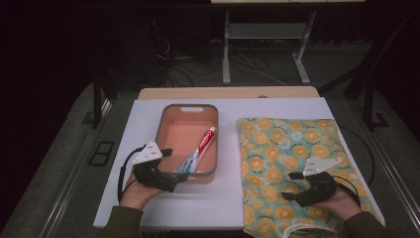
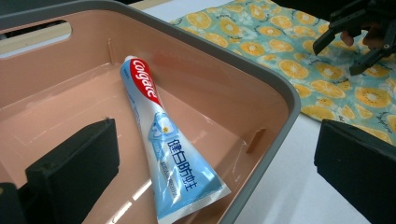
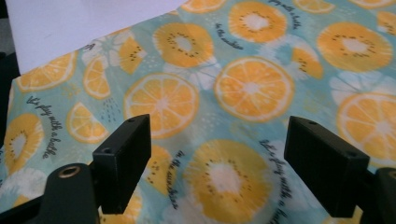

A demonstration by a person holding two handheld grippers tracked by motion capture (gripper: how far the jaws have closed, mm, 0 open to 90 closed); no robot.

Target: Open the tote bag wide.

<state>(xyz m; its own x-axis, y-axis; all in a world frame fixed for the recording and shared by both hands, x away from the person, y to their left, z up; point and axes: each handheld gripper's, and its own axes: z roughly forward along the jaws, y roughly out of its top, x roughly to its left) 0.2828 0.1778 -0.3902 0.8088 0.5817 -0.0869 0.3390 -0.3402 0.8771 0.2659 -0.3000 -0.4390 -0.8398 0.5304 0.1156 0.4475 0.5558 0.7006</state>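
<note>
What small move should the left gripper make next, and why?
Probably ease the left gripper down and forward so both jaws straddle the toothpaste tube. Its jaws are open, one inside the pink bin and one outside the rim, with the tube lying loose between.

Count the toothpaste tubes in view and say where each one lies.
1. The toothpaste tube lies loose inside the pink bin, slanted against its right wall, cap end toward the far side. I see no other tube in the bin.
</note>
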